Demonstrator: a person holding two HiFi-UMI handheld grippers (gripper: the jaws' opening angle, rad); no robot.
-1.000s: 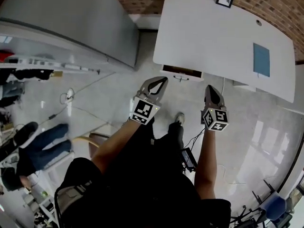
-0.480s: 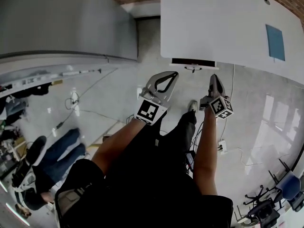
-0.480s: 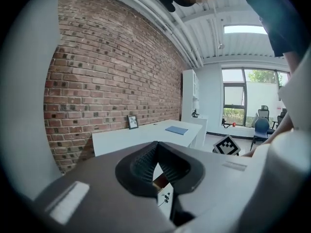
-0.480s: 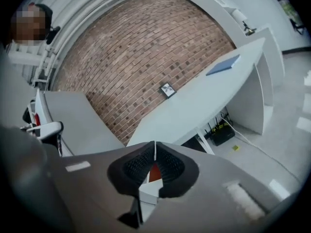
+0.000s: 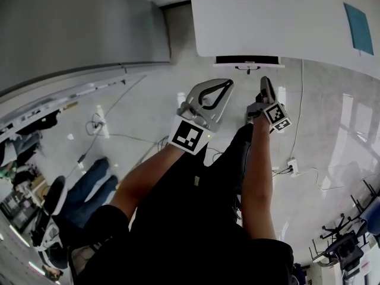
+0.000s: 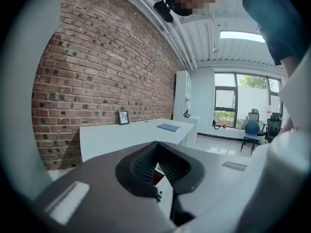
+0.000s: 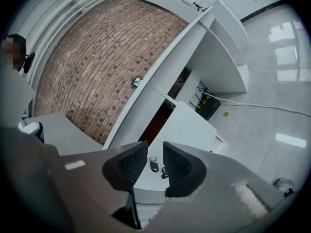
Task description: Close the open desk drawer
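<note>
Presently at approach stage only. Reading head view left to right.

Noted left gripper [image 5: 224, 86] at centre frame, clamped shut on nothing, aimed toward the white desk [image 5: 267, 16] but well short of it. Confirmed in left gripper view: pads pressed together, no object between.

Found drawer [image 5: 247, 60] at upper centre-right, under the desk's near edge, pulled out, dark slot showing behind its white front.

Placed right gripper [image 5: 265, 83] just below that front, right of the left gripper; contact not apparent. Logged its jaws as just opened, now parted with nothing between them. Seen through the gap in right gripper view: drawer front [image 7: 187, 125] with a lock and hanging keys [image 7: 154, 166], red-brown interior exposed to upper left of it.

Judged nothing of the closing done yet, drawer still out. Left to do: set a gripper against the front, push until flush with the desk.
</note>
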